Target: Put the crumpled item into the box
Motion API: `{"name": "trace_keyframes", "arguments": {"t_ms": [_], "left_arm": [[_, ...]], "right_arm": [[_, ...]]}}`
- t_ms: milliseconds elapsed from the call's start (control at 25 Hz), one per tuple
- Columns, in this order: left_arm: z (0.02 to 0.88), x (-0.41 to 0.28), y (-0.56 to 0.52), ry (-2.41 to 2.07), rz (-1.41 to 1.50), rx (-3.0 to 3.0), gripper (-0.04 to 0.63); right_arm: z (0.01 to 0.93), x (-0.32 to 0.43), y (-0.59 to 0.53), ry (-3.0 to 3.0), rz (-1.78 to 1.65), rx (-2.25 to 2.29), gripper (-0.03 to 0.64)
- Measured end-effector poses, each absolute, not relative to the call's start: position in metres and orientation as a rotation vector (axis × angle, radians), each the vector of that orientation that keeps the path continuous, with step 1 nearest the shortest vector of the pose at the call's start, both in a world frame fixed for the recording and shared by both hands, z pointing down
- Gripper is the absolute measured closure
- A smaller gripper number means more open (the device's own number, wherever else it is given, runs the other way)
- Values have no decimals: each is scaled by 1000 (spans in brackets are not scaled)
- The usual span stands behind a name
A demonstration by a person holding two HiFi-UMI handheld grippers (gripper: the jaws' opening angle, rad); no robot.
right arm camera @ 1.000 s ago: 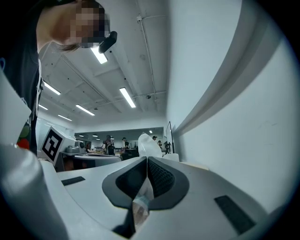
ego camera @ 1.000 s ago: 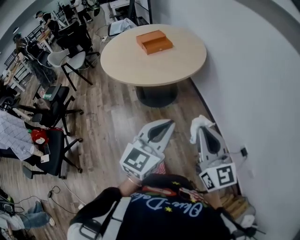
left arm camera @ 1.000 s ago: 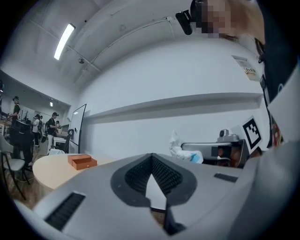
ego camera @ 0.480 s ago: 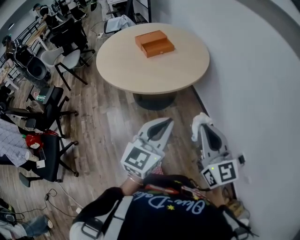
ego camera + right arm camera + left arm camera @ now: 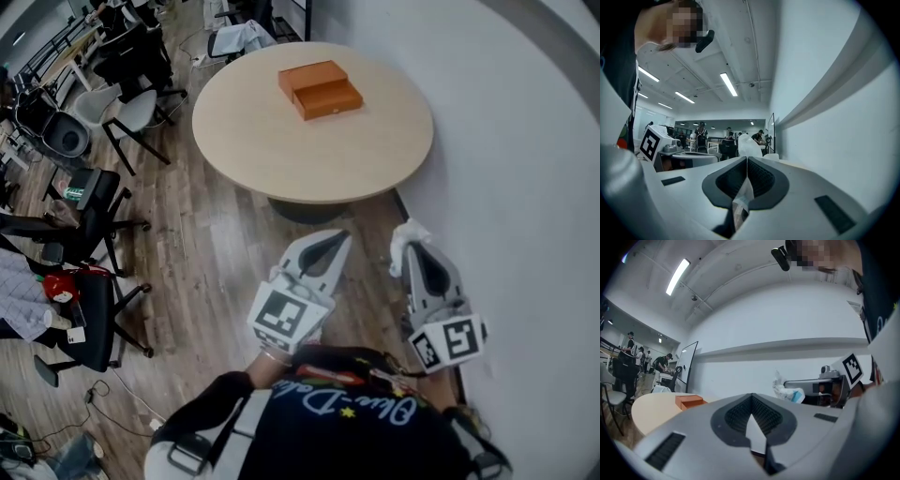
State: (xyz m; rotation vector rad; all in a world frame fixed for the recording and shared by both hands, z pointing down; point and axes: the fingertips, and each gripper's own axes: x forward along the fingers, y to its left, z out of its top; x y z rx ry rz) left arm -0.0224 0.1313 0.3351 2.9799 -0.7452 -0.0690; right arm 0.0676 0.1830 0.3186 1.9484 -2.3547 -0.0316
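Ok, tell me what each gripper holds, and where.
Right gripper pinches the crumpled white item by one end, the rest poking past the tips. Left gripper: shut, empty.

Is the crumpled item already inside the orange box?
No, the crumpled item is clamped in the right gripper, apart from the orange box on the round table.

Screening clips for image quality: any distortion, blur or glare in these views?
Head view: heavy fisheye bending the wall, orange box sharp. Left gripper view: near jaws soft, ceiling strip light bright. Right gripper view: crumpled item between the jaws blurred.
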Motion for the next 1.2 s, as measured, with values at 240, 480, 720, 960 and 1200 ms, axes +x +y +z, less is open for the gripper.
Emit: {"name": "trace_keyframes", "arguments": {"t_ms": [240, 480, 720, 960, 1200], "left_arm": [[335, -33, 103, -736, -89, 2962, 603], [337, -44, 88, -769, -91, 2956, 603], [340, -51, 77, -839, -76, 2939, 603], [342, -59, 60, -957, -37, 2915, 603], [341, -50, 14, -1112, 30, 2905, 603]], "right_arm": [[316, 58, 154, -2351, -27, 1951, 614], [318, 56, 131, -2344, -21, 1947, 614], [320, 48, 116, -2384, -29, 1878, 614], [323, 47, 85, -2469, -27, 1800, 614], [327, 50, 24, -2625, -19, 1664, 614]]}}
